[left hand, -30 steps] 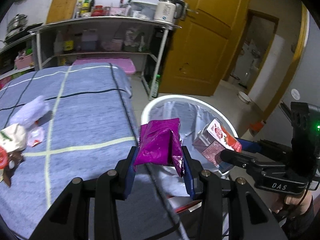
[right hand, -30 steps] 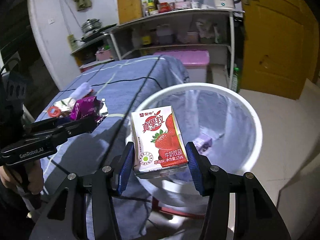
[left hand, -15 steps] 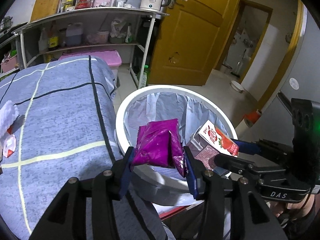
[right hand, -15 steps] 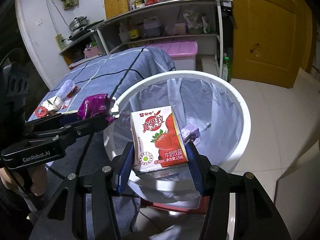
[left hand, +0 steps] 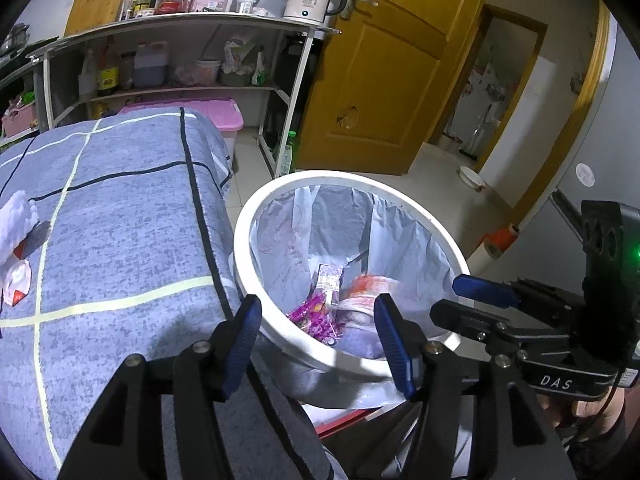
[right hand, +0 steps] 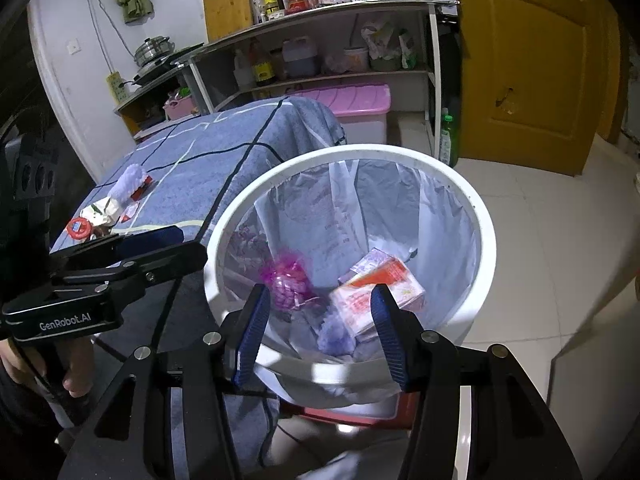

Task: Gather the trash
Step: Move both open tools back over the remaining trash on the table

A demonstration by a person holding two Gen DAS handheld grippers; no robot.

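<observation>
The round white plastic bin (right hand: 478, 216), lined with a thin pale bag, is set hard against the edge of the table draped in a blue checked cloth (left hand: 120, 240), so trash can be carried off the cloth and let go straight over the rim. Both tools are held above that opening. The left gripper (left hand: 318, 336) is seen with jaws wide and nothing between them; they have just been opening, and the crumpled magenta foil wrapper (right hand: 286, 280) is blurred inside the liner, apparently mid-fall. The right gripper (right hand: 320, 328) is also spread and empty, and the red-and-white strawberry milk carton (right hand: 376, 292) is caught tumbling in the bin beside a small lilac box (left hand: 330, 276). More is left on the cloth: a white fluffy wad (right hand: 128, 180), a crumpled cream wrapper (right hand: 100, 210) and a red round lid (right hand: 78, 227), well apart from the bin, so the job is judged only partly done.
</observation>
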